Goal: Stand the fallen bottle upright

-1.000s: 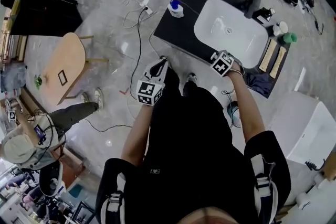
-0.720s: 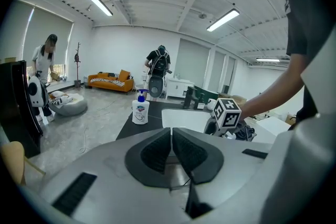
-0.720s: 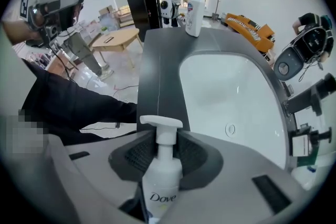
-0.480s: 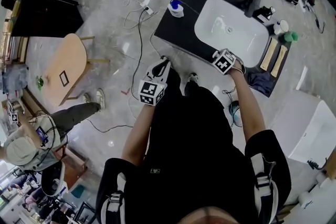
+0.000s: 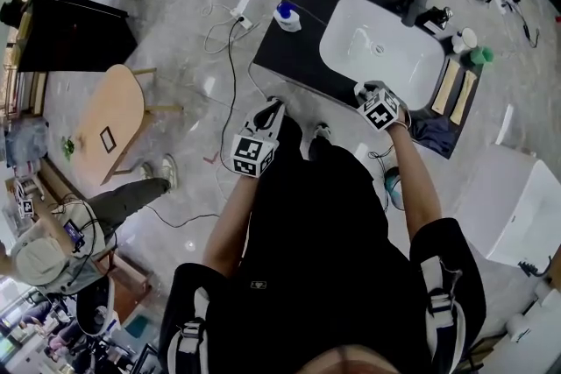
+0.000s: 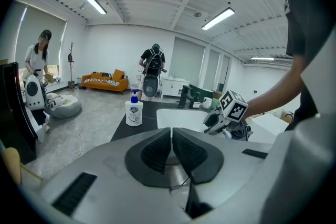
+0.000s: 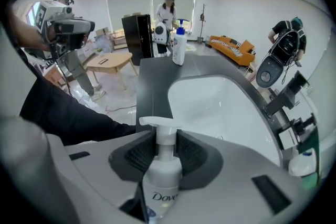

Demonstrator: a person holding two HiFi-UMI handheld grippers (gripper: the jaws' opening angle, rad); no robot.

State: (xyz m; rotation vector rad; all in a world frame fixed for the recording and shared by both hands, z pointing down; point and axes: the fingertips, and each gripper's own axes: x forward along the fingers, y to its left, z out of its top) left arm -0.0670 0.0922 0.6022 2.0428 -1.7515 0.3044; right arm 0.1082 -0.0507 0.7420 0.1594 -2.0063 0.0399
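**Pump bottle gripped at its neck, not yet standing**

The right hand-held gripper (image 7: 167,140) is closed on the white pump bottle (image 7: 163,186). Its pads press from both sides on the narrow neck just under the pump head. In the right gripper view the bottle's body leans back over the gripper toward the camera, and the pump head points forward to the white sink (image 7: 210,107). The bottle is therefore held at the near edge of the dark surface (image 7: 152,86), just beside the sink rim. Whether its base touches the surface, no view shows. In the head view the gripper's marker cube hides the bottle.

The left hand-held gripper (image 6: 171,134) has its jaws together with nothing between them, and it hangs near the person's body, well apart from the bottle.

I judge the bottle to be light, stiff plastic with a smooth and rather slippery body. The neck is a good place to hold because the pump collar makes a ledge, but the body can swing around such a narrow grip. The base looks small for the height, so the bottle may tip when it is released.

A second pump bottle (image 7: 180,45) stands upright at the far corner of the surface
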